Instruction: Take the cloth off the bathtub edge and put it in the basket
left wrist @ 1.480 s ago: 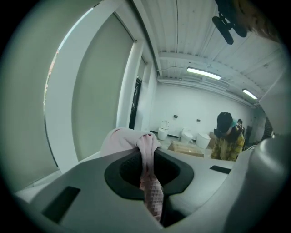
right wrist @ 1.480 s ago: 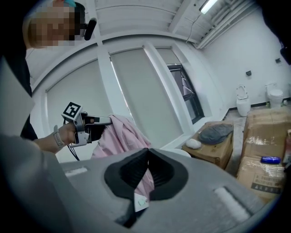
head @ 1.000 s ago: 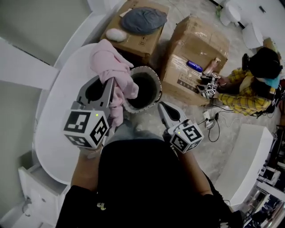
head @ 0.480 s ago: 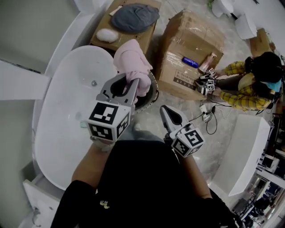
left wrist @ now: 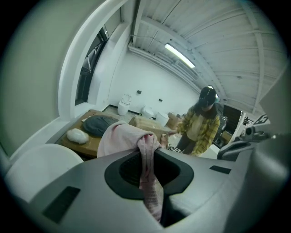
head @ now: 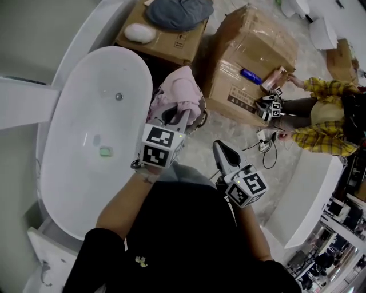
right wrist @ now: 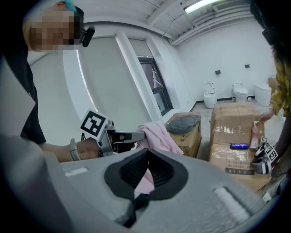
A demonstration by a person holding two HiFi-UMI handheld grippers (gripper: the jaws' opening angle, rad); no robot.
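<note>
A pink cloth (head: 178, 94) hangs bunched from my left gripper (head: 184, 116), which is shut on it. The cloth sits over the dark round basket, of which only a bit of rim (head: 202, 118) shows just right of the white bathtub (head: 86, 114). In the left gripper view the cloth (left wrist: 120, 135) drapes over and down between the jaws of the left gripper (left wrist: 146, 148). My right gripper (head: 221, 147) hovers lower right of the basket, jaws together and empty. From the right gripper view, past its own jaw tips (right wrist: 146, 151), I see the cloth (right wrist: 157, 131) and the left gripper (right wrist: 134, 135).
Two cardboard boxes (head: 251, 51) (head: 166, 35) stand behind the basket, one carrying a grey cushion (head: 178, 10). A person in a yellow plaid shirt (head: 327, 114) crouches at the right by cables (head: 267, 143). A small green item (head: 106, 151) lies in the tub.
My left gripper carried the pink cloth from above the tub's edge rightwards and down onto the basket's opening. The right gripper stayed about where it was.
</note>
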